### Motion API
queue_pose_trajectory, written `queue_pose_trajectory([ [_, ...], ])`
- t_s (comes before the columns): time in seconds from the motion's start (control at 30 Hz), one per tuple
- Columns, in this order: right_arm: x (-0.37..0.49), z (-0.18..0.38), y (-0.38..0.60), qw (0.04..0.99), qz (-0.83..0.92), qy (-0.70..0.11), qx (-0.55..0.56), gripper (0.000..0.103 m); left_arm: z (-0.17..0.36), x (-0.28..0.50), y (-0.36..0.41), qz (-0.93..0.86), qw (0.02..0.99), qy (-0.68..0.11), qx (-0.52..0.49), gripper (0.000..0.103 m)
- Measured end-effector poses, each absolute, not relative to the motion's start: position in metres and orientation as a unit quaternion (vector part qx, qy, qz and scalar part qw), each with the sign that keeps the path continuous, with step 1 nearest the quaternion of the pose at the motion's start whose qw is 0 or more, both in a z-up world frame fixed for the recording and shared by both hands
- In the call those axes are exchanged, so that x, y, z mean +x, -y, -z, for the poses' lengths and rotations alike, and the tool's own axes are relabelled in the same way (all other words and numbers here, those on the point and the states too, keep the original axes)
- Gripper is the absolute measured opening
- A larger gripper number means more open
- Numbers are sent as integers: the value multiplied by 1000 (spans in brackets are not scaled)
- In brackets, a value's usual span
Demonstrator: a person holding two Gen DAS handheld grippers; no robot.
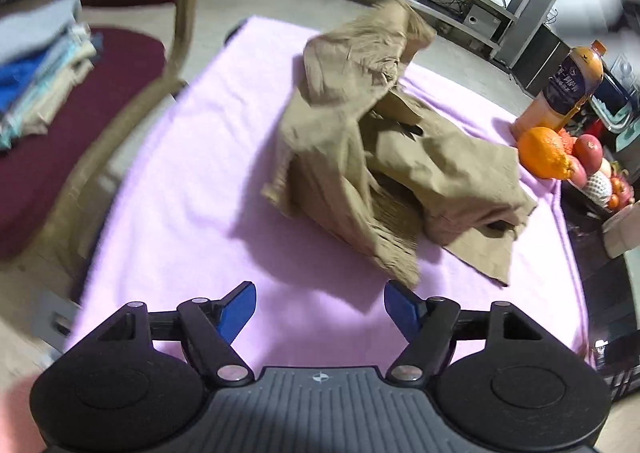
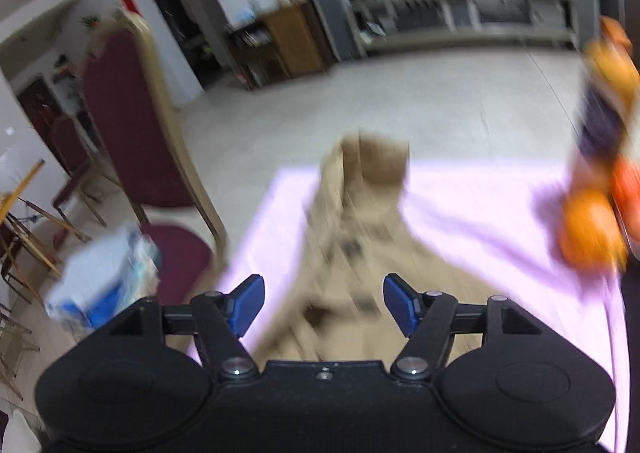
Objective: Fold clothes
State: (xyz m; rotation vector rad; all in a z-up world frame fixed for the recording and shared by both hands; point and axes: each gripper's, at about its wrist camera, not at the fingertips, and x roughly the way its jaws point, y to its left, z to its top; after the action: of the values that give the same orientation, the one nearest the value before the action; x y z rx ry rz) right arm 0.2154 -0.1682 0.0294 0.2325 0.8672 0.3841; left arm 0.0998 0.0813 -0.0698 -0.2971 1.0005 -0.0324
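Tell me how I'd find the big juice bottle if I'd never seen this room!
Start at the pink cloth spread over the table, with a crumpled tan garment heaped on it. Go to the cloth's far right edge, where a pile of fruit sits. The juice bottle stands just behind the fruit: tall, filled with orange drink, with a dark blue label and an orange cap, the only upright thing there.

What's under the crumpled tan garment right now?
The tan garment lies heaped on the pink cloth that covers the surface. Whether anything else sits beneath the heap cannot be seen; its folds hide that.
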Motion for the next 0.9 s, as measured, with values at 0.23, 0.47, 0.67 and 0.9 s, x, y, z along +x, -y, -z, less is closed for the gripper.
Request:
queue_pose_trajectory([
  [0.23, 185, 78, 198, 838, -172, -484, 186, 67, 83, 131, -57, -26, 872, -472, -127, 71],
  [0.47, 201, 128, 159, 865, -227, -444, 59, 76, 105, 170, -42, -69, 871, -481, -72, 38],
  [0.67, 203, 116, 146, 887, -246, -391, 17, 13, 108, 182, -53, -91, 863, -492, -71, 5],
  [0.9, 179, 40, 249, 872, -205, -370, 245, 7, 36, 142, -98, 6, 877, -462, -133, 4],
])
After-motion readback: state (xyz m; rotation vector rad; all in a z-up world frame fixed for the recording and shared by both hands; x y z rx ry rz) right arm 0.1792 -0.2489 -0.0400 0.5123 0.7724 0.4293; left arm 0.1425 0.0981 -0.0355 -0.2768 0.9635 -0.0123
